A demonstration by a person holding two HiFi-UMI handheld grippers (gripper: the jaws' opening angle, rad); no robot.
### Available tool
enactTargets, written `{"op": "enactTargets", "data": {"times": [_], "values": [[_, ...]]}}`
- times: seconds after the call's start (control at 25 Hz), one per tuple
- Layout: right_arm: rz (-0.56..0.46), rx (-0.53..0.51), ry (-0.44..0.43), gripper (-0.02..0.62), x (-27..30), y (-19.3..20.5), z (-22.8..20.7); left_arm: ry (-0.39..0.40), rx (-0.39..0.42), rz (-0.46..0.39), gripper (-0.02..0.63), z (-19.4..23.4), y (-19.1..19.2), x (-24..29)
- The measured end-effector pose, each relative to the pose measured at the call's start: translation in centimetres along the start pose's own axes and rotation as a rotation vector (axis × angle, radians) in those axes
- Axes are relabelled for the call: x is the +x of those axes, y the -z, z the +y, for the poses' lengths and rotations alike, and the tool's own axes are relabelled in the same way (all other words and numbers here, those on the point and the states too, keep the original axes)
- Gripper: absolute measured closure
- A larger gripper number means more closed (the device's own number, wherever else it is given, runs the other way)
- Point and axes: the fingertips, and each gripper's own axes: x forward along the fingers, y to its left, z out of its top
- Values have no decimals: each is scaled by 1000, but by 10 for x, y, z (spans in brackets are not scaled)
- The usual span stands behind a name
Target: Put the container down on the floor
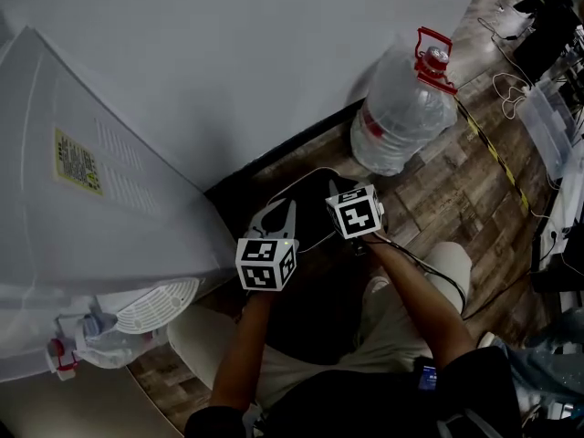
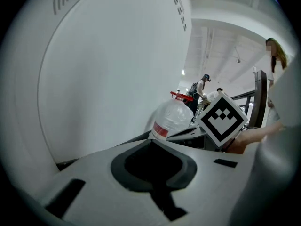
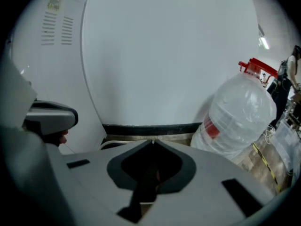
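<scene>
Head view tells you most of it: the large clear plastic water bottle (image 1: 401, 108), ribbed and rounded with a red label band, stands upright on the brown wood-plank floor (image 1: 438, 199), ahead of your right claw (image 3: 152, 141) and off to its right, well apart from it. Its red plastic carry handle (image 1: 434, 57) sits on the neck at the top, untouched.

Your right claw is closed, tips meeting, with nothing between them. Your left claw (image 2: 151, 141) is closed tip to tip as well and holds nothing; from it the bottle lies ahead and a little to the right, beyond the right claw's marker cube (image 2: 221, 119).

Judging from this, the job looks done: the bottle rests on the floor on its own base, just beside the matte white wall (image 1: 274, 53), and neither claw has hold of it. Nothing appears left but to draw clear.

To the left of your left claw stands the smooth white plastic water dispenser (image 1: 91, 199), vented on its side panel.
</scene>
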Motion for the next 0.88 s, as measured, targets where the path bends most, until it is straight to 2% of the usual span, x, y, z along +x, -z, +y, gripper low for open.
{"op": "enactTargets", "data": {"times": [0.32, 0.6, 0.76, 0.88], "values": [[-183, 8, -77, 562, -43, -60, 38, 3, 49, -42, 589, 6, -26, -23], [-346, 27, -92, 563, -69, -101, 43, 9, 41, -119, 589, 8, -51, -24], [-391, -7, -83, 565, -70, -111, 40, -9, 44, -139, 589, 12, -61, -18], [-384, -14, -91, 565, -66, -113, 37, -20, 35, -147, 589, 15, -73, -15]]}}
